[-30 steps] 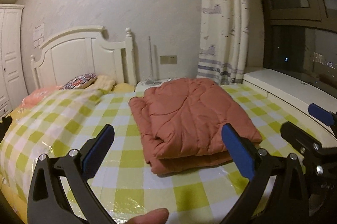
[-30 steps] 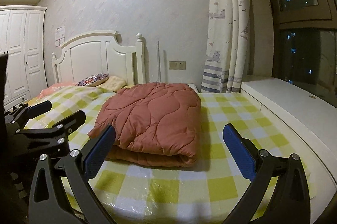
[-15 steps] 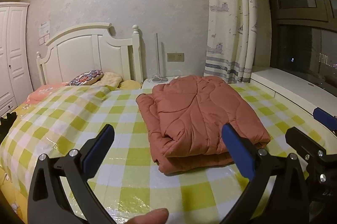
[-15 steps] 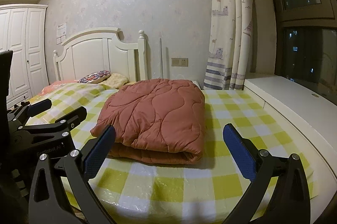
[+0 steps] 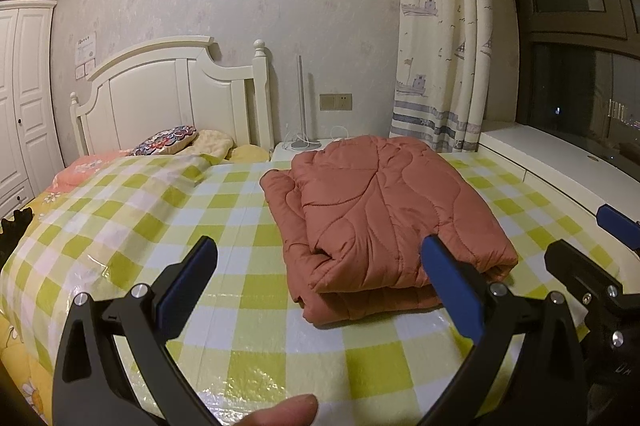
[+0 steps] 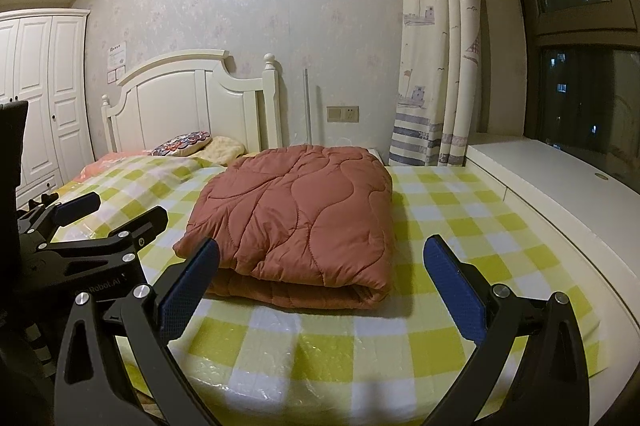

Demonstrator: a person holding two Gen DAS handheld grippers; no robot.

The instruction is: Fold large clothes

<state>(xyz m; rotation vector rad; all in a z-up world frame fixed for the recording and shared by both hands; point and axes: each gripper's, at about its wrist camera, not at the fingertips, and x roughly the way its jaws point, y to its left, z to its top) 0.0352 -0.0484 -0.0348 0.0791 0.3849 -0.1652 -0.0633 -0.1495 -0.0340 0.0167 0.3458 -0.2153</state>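
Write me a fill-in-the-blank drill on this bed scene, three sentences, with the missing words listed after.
1. The quilted garment lying folded on the checked bed cover is ____ in colour.
2. The left gripper and the right gripper both have their jaws ____, holding nothing.
3. The patterned cushion rests near the white ____ at the far end of the bed.

Missing words: rust-red; open; headboard

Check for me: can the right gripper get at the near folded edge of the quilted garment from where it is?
Probably yes. The right gripper is open and empty, with the folded rust-red quilted garment straight ahead on the checked bed cover. Nothing lies between them; the left gripper sits off to the side.
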